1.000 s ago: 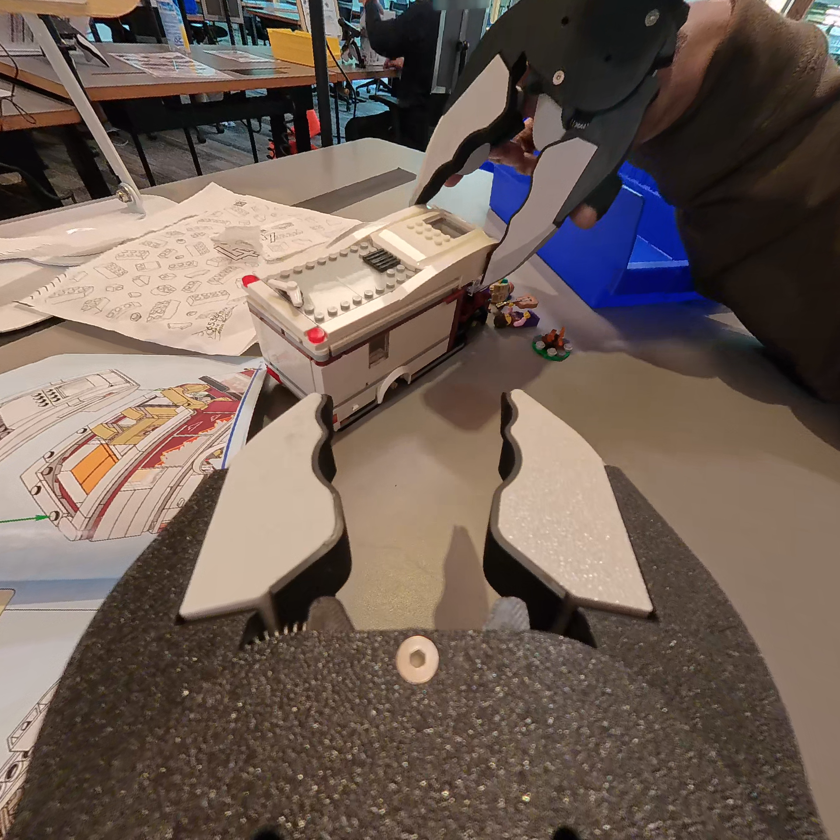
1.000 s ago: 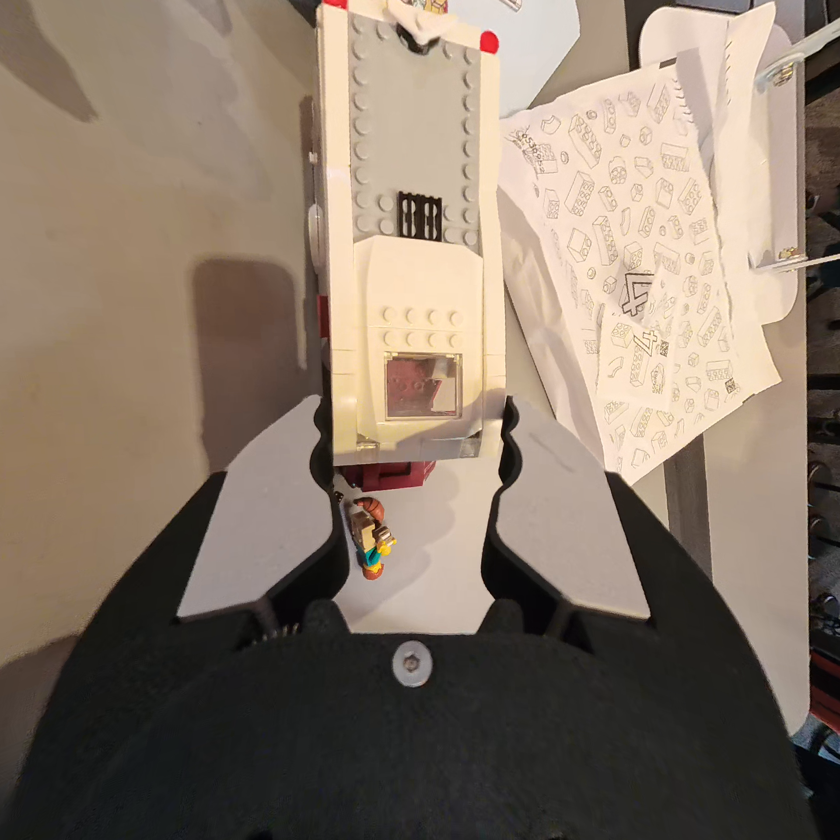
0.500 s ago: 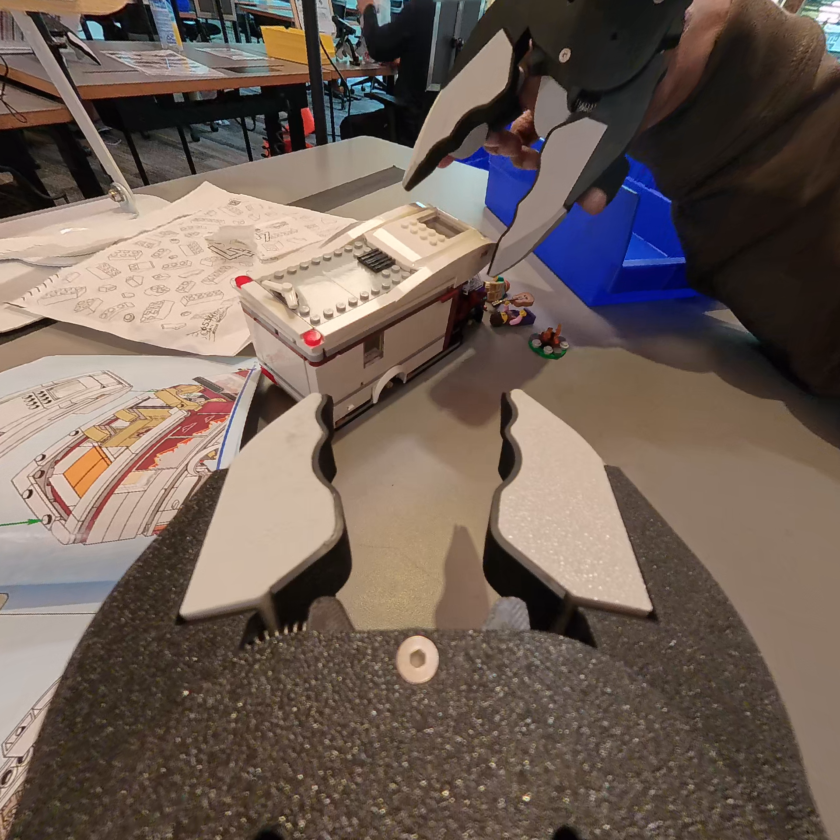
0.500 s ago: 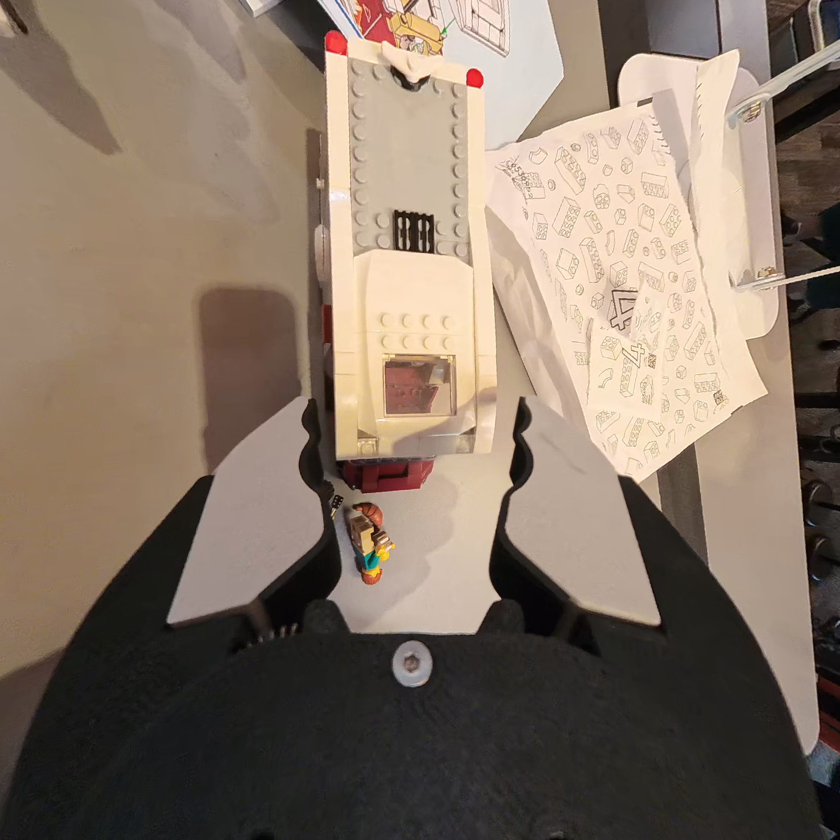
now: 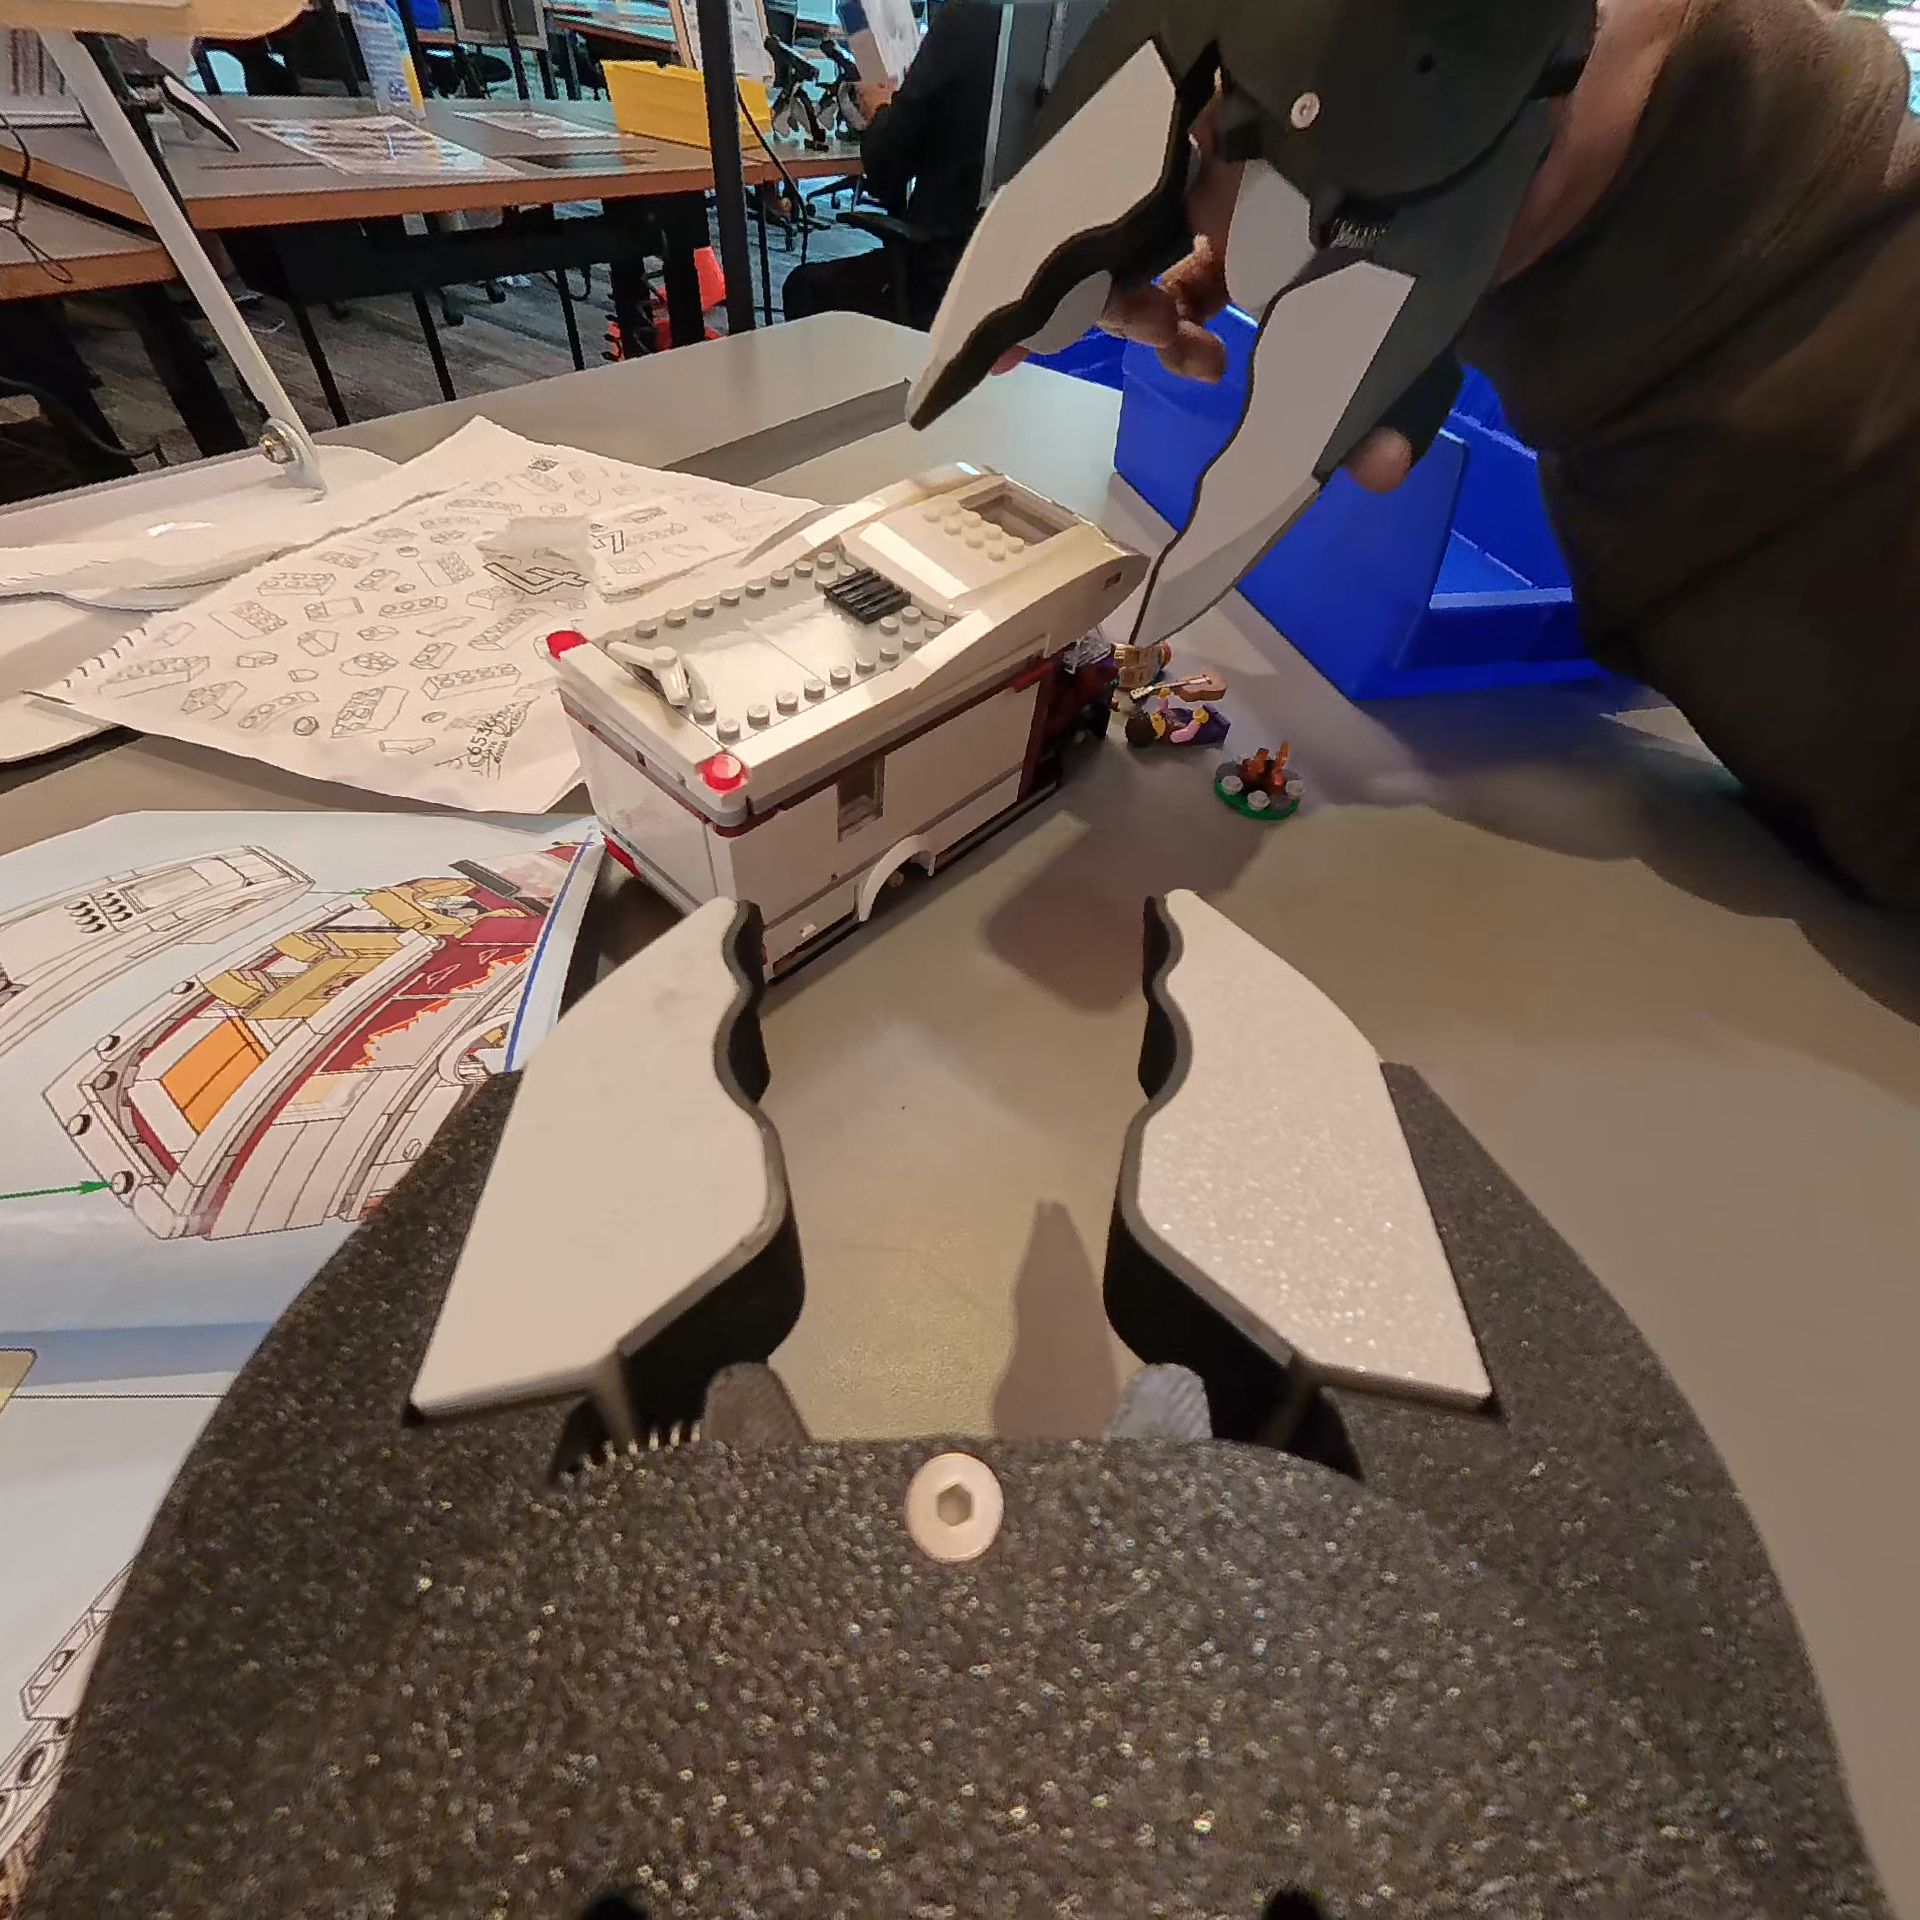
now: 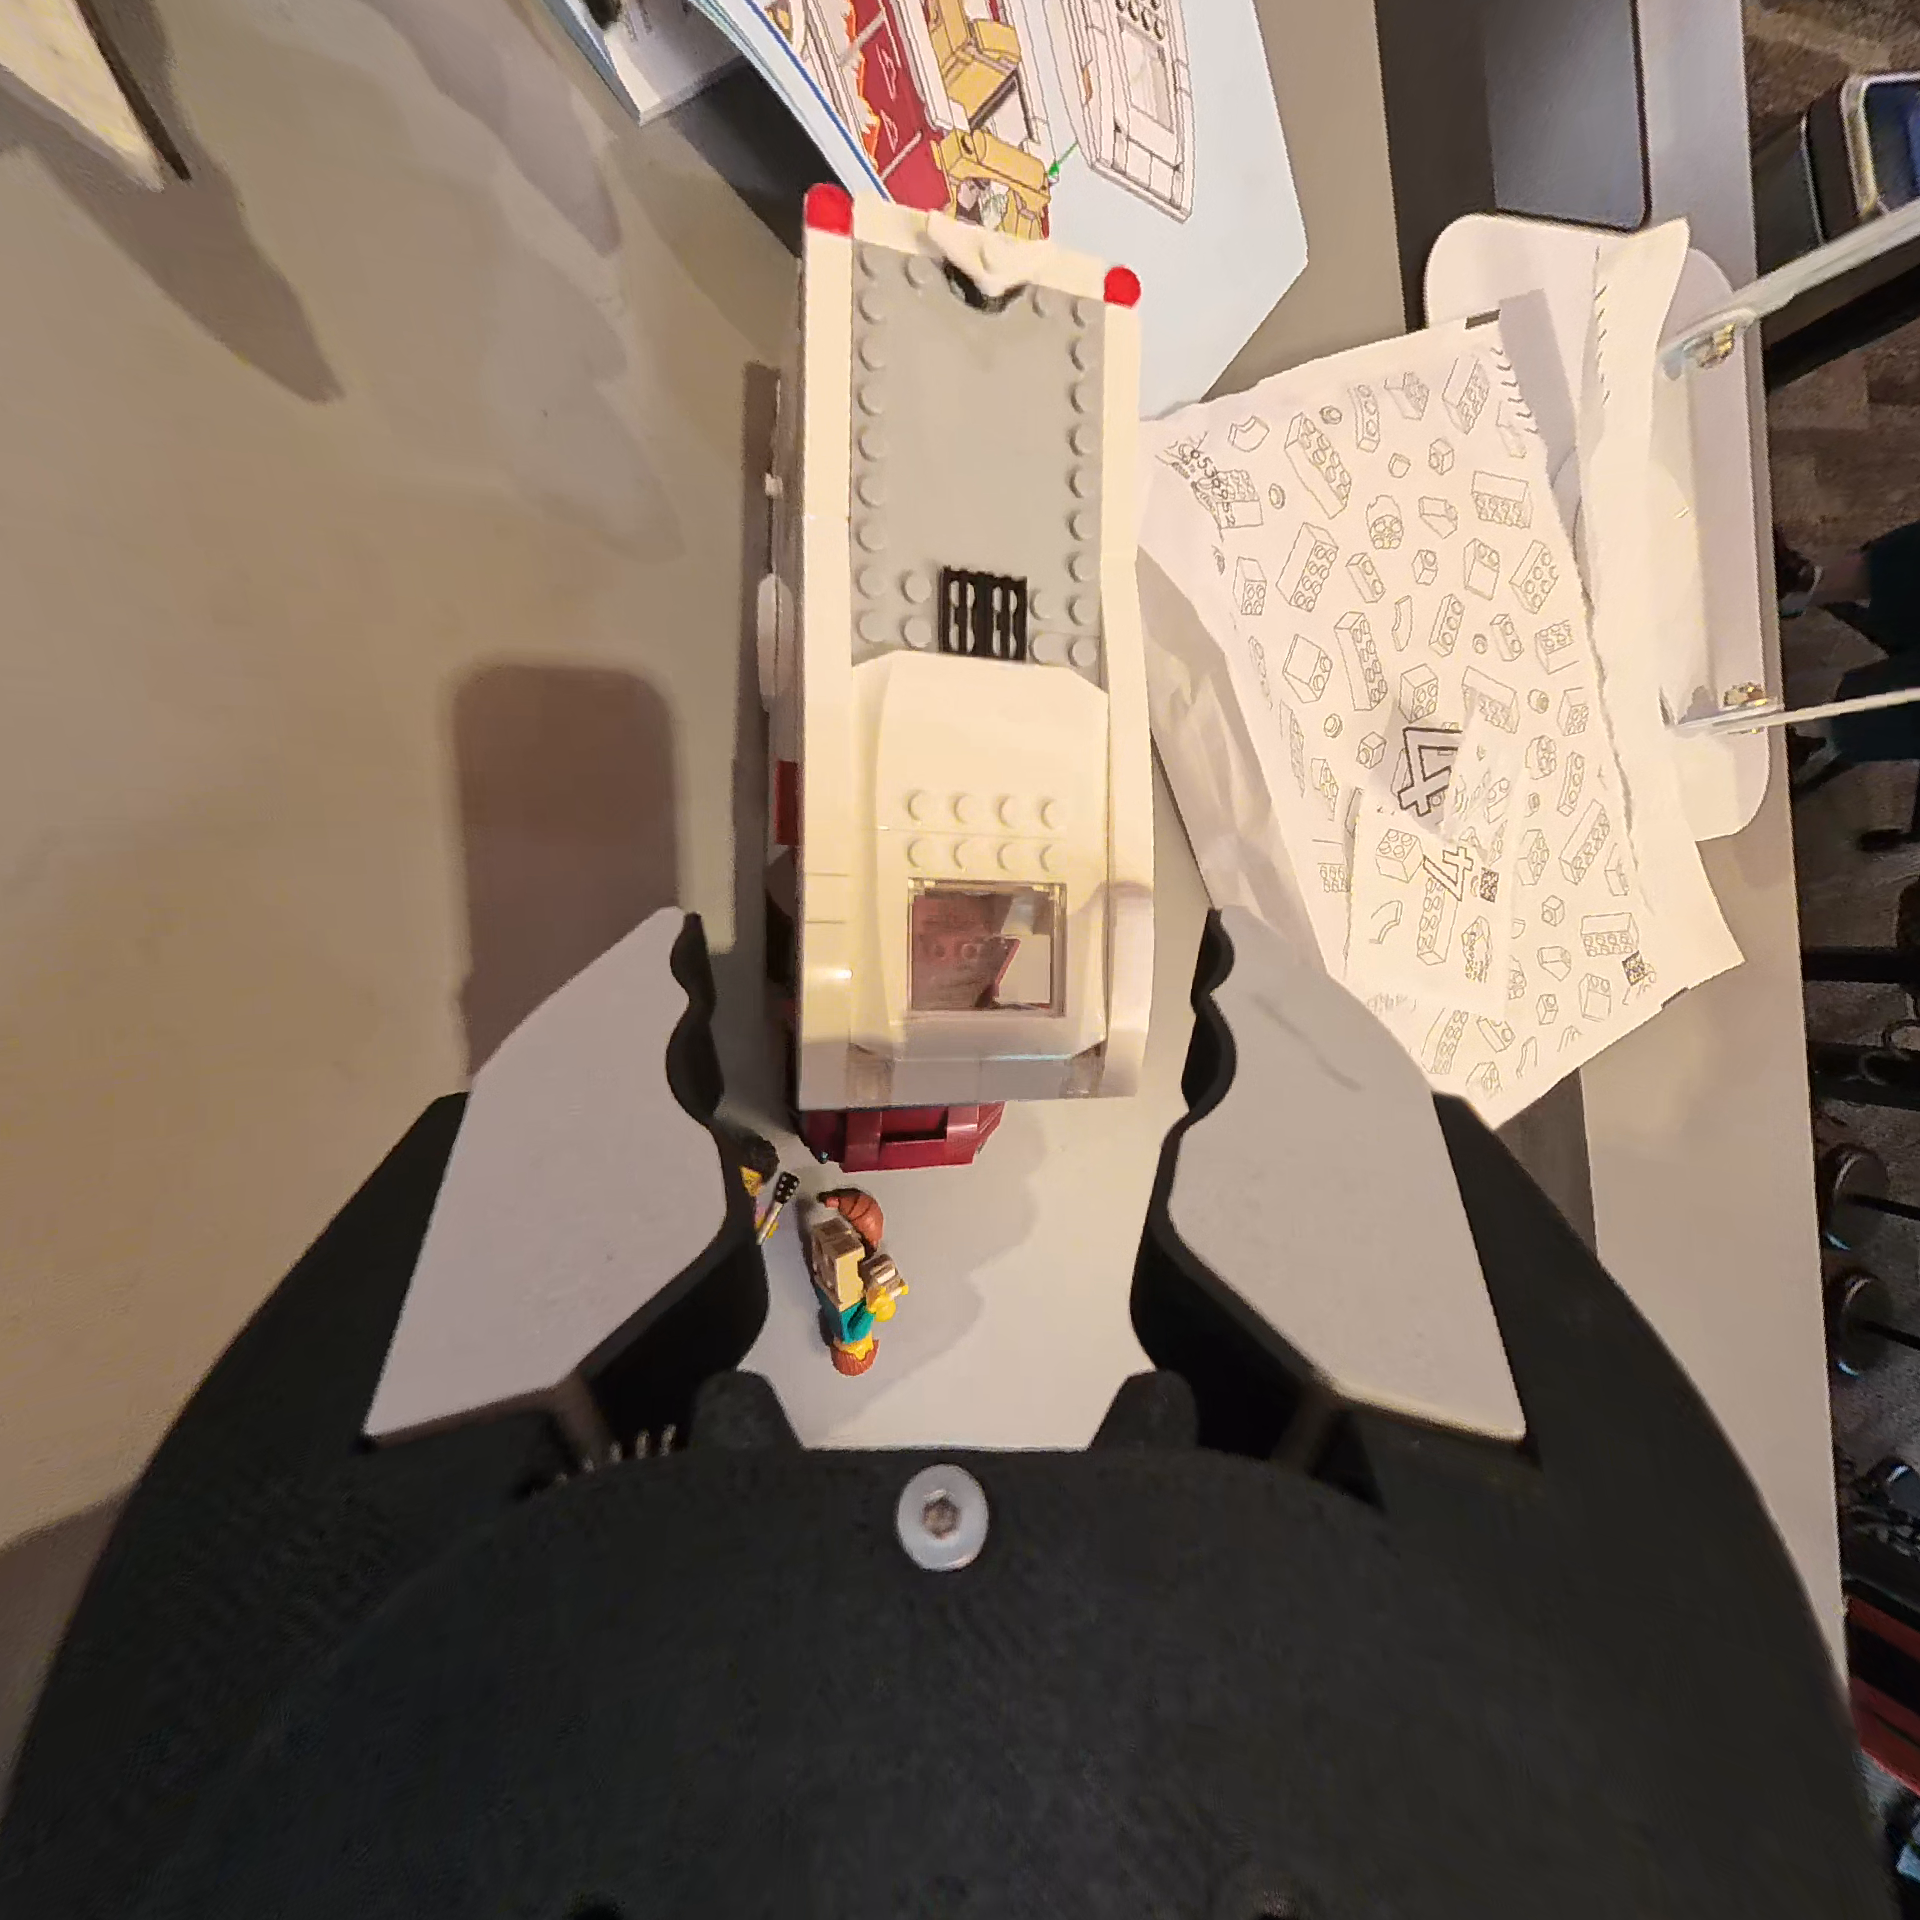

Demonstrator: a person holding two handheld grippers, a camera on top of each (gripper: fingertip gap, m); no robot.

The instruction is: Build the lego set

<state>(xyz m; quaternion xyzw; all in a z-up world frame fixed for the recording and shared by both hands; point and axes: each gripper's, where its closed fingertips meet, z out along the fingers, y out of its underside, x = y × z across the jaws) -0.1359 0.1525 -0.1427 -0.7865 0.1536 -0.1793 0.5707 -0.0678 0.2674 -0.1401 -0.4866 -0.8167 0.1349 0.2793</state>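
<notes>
A white and grey brick camper van [image 5: 831, 707] with dark red trim stands on the grey table [image 5: 1403, 1039]. My left gripper [image 5: 945, 925] is open and empty, low over the table just short of the van's rear side. My right gripper [image 5: 1039, 520] hangs above the van's front end, pointing down. In the right wrist view it [image 6: 948, 935] is open, and the van's front roof [image 6: 977, 883] lies below between the fingers with a gap on each side. Small minifigures [image 5: 1174, 696] lie by the van's front [image 6: 857, 1278].
An open instruction booklet [image 5: 239, 1018] lies left of the van. A white paper bag printed with bricks [image 5: 343, 634] and a white lamp base [image 5: 156, 520] lie behind it. A blue bin [image 5: 1403, 540] stands at the right, with a small green campfire piece [image 5: 1259, 779] before it.
My right gripper's fingers have spread wider and drawn up and away from the van's front roof, which they flanked closely a second ago. The left gripper has hardly moved.
</notes>
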